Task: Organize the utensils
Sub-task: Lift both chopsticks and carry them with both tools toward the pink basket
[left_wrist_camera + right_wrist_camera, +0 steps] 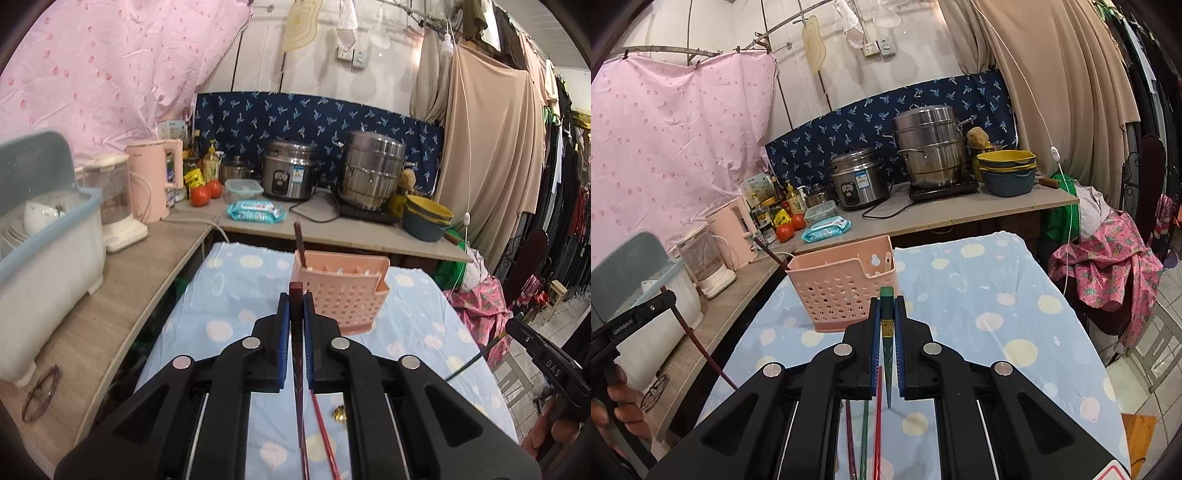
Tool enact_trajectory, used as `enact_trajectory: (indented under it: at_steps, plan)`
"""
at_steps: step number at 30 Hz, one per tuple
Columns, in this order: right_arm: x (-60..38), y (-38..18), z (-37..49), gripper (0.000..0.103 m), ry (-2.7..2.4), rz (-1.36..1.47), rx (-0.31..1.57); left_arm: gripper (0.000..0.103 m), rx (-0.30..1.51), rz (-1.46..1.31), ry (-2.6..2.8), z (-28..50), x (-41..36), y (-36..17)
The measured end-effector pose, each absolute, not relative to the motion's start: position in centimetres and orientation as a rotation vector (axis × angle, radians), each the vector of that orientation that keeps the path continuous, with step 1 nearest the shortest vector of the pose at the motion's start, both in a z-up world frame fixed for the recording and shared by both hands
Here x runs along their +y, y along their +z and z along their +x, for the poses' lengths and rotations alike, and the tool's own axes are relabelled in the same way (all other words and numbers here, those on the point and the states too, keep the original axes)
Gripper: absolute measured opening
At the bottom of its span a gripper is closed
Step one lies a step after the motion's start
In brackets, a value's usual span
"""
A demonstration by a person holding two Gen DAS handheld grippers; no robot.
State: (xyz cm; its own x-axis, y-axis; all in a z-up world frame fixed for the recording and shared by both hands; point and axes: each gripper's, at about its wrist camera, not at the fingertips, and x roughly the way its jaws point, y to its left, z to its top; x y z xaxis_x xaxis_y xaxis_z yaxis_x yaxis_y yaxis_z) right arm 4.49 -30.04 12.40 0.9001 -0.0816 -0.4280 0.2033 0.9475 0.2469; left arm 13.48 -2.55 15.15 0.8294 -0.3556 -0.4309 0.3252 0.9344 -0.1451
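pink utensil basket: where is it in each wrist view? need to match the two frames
Left wrist: pink utensil basket sits centre, just right of the fingertips, on the blue spotted cloth.
Right wrist: the basket sits left of centre, above-left of the fingertips.
Shared landmark: the dark chopstick standing in it.

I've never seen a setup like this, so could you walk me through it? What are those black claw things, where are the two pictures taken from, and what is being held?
There is no robot: a person holds a hand-operated gripper in each hand, each carrying a wide-angle camera that looks along its two fingers. One picture comes from the left gripper, the other from the right gripper. The left is shut on a dark red chopstick; the right is shut on a green chopstick. Ahead, on a blue spotted cloth, stands a pink perforated utensil holder with one dark stick already in it. More sticks lie on the cloth below the right gripper.
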Motion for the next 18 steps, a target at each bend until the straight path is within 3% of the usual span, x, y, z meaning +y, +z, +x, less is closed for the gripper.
enact_trajectory:
  at_steps: [18]
  plan:
    - [-30.7, 21.2, 12.2, 0.007, -0.066, 0.286, 0.247, 0.007, 0.276, -0.105, -0.421, 19.5, -6.7, 24.5]
